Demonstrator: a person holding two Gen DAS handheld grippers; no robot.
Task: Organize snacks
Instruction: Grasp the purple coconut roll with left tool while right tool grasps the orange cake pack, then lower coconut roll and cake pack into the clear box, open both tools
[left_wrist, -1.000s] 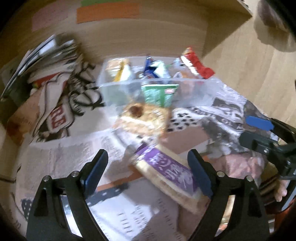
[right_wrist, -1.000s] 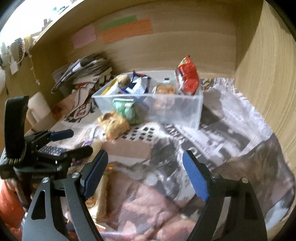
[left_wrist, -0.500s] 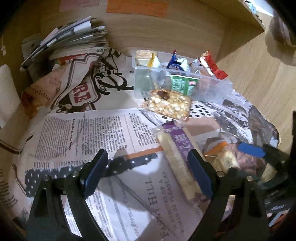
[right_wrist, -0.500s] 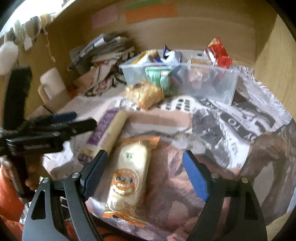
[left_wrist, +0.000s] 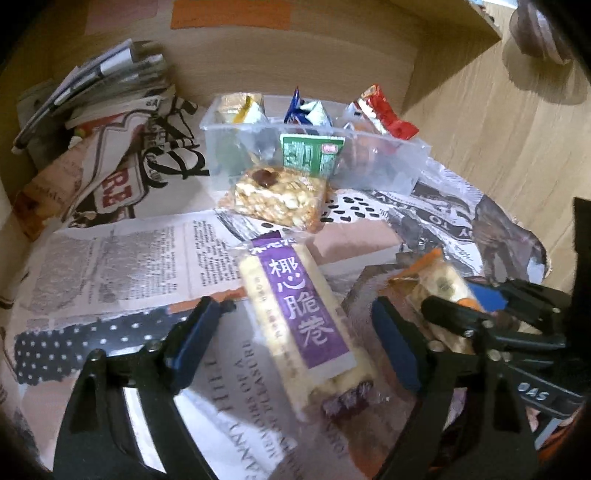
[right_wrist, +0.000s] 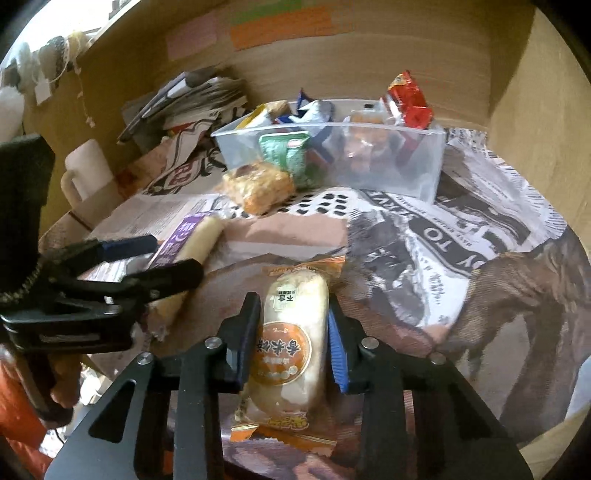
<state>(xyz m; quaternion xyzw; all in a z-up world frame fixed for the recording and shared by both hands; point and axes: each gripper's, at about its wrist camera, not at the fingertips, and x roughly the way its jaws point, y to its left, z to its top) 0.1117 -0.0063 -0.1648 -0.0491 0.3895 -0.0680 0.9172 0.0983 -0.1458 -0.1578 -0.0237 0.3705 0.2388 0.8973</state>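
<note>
while clear bin (right_wrist: 388, 166) stands behind, newspaper (right_wrist: 461, 240) underneath

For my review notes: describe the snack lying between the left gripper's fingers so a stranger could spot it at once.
Start at the clear plastic bin of snacks by the back wall. Come forward past the nutty puffed-grain bar on the newspaper to the left gripper, whose jaws are closing around a long cream wafer-roll pack. It alone carries a purple label with white Chinese characters.
</note>
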